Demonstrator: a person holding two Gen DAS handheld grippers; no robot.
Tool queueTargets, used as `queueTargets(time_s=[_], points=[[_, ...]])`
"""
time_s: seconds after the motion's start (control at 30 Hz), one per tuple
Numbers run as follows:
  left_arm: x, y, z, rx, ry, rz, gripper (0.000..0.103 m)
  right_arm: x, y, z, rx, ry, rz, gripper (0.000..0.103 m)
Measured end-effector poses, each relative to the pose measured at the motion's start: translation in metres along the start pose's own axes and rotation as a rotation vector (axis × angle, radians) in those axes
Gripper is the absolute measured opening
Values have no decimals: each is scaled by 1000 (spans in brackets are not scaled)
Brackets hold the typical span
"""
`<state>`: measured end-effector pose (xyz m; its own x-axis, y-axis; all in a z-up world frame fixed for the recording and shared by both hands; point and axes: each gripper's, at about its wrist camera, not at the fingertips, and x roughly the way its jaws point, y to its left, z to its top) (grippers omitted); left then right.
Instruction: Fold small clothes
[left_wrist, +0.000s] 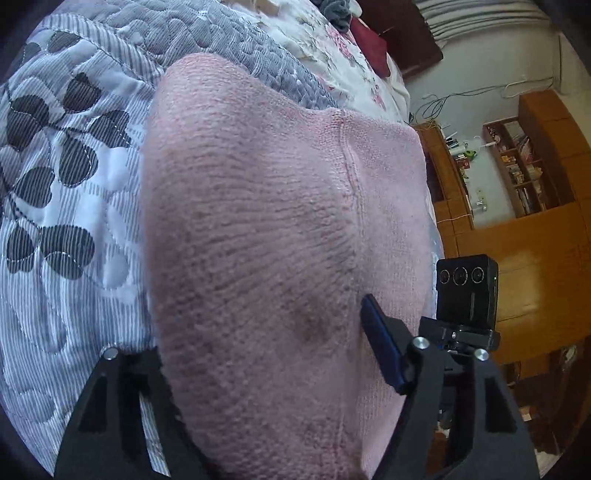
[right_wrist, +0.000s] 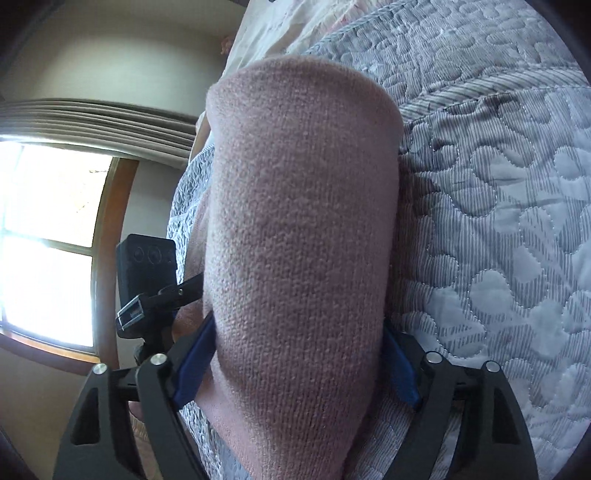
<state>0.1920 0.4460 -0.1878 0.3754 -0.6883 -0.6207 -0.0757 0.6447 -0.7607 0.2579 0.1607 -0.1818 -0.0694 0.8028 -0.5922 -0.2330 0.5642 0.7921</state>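
Note:
A pink knit garment (left_wrist: 258, 192) fills the middle of both views, raised close to the cameras above the quilted bed. In the left wrist view it bulges between the fingers of my left gripper (left_wrist: 258, 325). It hides the left finger, and the blue right pad (left_wrist: 380, 347) lies against it. In the right wrist view the same garment (right_wrist: 303, 221) stands up as a thick fold. My right gripper (right_wrist: 297, 325) has a blue pad (right_wrist: 197, 354) pressed on each side of it. Each view shows the other gripper's camera unit (left_wrist: 465, 288) close beside the cloth.
A grey-and-white leaf-patterned quilt (left_wrist: 66, 177) covers the bed under the garment. Floral bedding and a red cushion (left_wrist: 369, 40) lie at the far end. Wooden shelving (left_wrist: 524, 177) stands past the bed edge on one side and a bright window (right_wrist: 48, 236) on the other.

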Motion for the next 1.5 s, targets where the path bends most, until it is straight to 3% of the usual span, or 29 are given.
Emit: queueTargets(time_s=[0.07,0.17,0.3,0.47,0.63,0.77,0.97,1.03,1.1,1.17,1.33,1.37,1.5], points=[[-5,3,-2,-20,-15,-35,48,-6,3,-3,-17,-8,2,64],[-11,-3,-11,-41,-49,-93,44,-26,7,-14,-26,-23,22,57],[-16,-32,-31,-29,-70,-155,43,-61,12,-29,-59,-34,43,56],[-13,-92,-75,32,-51,-222,43,-127,9,-74,-87,-45,60,56],[9,-143,-126,62,-2,-259,43,-184,-5,-129,-63,-56,42,56],[38,-160,-156,52,34,-260,43,-206,-20,-157,-31,-72,6,56],[80,-144,-185,14,72,-187,44,-198,-64,-178,56,-59,-40,57],[86,-134,-188,17,71,-177,46,-195,-75,-180,64,-69,-20,59],[89,-126,-189,10,67,-177,51,-195,-78,-185,64,-83,-14,63],[92,-122,-188,22,70,-131,62,-193,-75,-186,46,-83,-38,66],[76,-130,-190,39,48,-16,66,-205,-57,-197,17,-85,-117,72],[68,-134,-193,54,37,18,67,-210,-55,-204,17,-83,-126,77],[35,-150,-217,141,-21,148,68,-218,-49,-230,-10,-51,-145,77]])
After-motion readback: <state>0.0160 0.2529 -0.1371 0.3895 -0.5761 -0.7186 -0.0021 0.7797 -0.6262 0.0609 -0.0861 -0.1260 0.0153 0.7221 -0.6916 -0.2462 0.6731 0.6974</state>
